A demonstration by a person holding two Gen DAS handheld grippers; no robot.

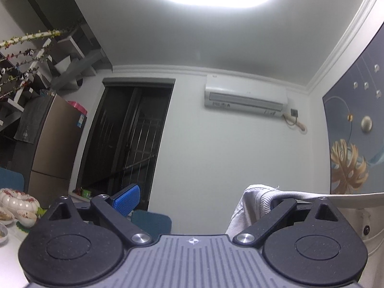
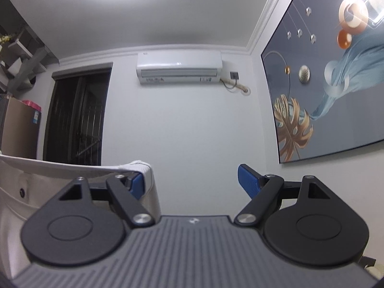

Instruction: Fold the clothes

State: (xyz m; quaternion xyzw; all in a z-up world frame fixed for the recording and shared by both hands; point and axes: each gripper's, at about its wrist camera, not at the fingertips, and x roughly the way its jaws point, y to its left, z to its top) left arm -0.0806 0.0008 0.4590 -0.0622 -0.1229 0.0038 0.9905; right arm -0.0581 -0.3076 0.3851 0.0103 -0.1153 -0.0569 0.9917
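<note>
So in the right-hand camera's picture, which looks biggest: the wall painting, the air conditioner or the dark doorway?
As they look in that view:
1. Wall painting, by far the largest, though it is also nearest the camera.
2. Dark doorway.
3. Air conditioner, smallest.

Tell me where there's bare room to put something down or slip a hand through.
Little surface shows. A bare strip of white table lies beside the ceramic dishes, which crowd its far side. A hand could pass between the open fingers of the left gripper or right gripper; the pale garment drapes one finger of each.
</note>
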